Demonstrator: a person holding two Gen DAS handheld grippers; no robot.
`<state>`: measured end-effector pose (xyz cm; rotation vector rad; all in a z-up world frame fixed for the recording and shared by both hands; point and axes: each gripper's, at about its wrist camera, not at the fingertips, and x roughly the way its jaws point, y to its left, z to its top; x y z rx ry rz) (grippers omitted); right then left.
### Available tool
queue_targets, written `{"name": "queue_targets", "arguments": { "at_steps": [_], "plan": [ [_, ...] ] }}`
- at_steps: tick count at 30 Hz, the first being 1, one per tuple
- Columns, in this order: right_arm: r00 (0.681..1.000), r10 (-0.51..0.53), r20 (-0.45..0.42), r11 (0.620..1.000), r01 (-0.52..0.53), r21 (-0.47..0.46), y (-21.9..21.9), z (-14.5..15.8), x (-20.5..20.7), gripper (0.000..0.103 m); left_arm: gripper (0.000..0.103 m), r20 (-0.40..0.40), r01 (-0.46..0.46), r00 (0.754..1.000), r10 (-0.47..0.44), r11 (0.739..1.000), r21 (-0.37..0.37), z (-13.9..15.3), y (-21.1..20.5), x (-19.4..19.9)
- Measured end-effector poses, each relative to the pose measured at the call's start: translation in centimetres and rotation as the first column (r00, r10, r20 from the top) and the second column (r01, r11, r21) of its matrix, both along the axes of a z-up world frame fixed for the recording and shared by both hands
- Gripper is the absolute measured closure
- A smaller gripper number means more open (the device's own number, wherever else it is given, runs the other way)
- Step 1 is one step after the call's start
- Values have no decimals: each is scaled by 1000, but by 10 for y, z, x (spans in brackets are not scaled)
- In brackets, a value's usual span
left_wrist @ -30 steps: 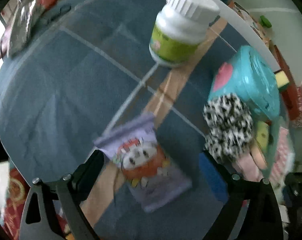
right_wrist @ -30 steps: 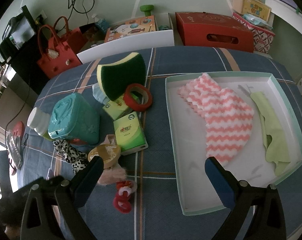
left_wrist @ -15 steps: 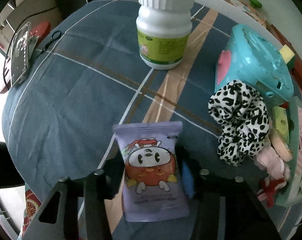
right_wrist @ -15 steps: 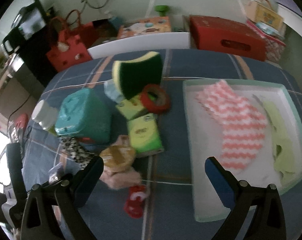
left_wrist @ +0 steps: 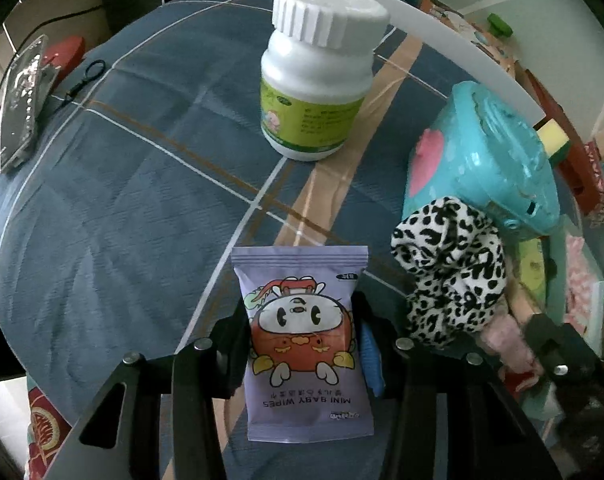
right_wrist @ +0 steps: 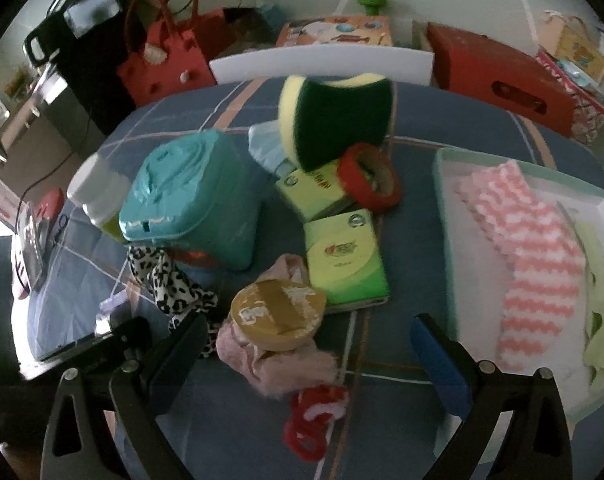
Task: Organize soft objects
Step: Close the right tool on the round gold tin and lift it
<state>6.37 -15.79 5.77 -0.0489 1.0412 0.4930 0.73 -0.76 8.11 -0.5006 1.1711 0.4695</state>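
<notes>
My left gripper [left_wrist: 300,316] is shut on a purple pack of mini baby wipes [left_wrist: 305,380], with a pad pressing on each side, just over the blue checked tablecloth [left_wrist: 122,200]. A leopard-print scrunchie [left_wrist: 449,272] lies just to its right. My right gripper [right_wrist: 307,326] stands wide open above a pink fluffy cloth [right_wrist: 278,364] and a tan tape roll [right_wrist: 278,312], holding nothing. A red scrunchie [right_wrist: 313,420] lies in front of them. At the right, the pale green tray [right_wrist: 441,168] holds a pink-and-white striped cloth [right_wrist: 533,248] and a light green cloth [right_wrist: 601,320].
A white bottle [left_wrist: 317,80] and a teal lidded box [left_wrist: 481,160] stand beyond the pack. A green-and-yellow sponge [right_wrist: 333,120], two green tissue packs [right_wrist: 341,256] and a red tape roll [right_wrist: 369,180] crowd the table's middle. Red bags and boxes line the far edge.
The left jaws have closed from wide open onto the wipes pack, which now sits straight between them. The right gripper has moved left and lower, over the pink cloth and tape roll.
</notes>
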Motion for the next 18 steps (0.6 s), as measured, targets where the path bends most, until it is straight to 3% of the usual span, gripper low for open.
{"name": "queue_targets", "arguments": {
  "at_steps": [9, 12, 15, 18],
  "plan": [
    [1000, 14, -13, 999, -14, 53, 8, -10, 6, 2, 55, 16, 8, 1000, -7, 999, -47, -16, 23, -3],
    [1000, 3, -30, 997, 0, 73, 4, -12, 10, 15, 55, 22, 17, 1000, -16, 998, -57, -26, 33, -7],
    [1000, -12, -24, 998, 13, 69, 3, -12, 10, 19, 55, 23, 22, 1000, -21, 998, -61, -30, 40, -8],
    [1000, 1, -26, 997, 1, 78, 4, -12, 10, 35, 55, 23, 22, 1000, -20, 998, -67, -32, 44, -9]
  ]
}}
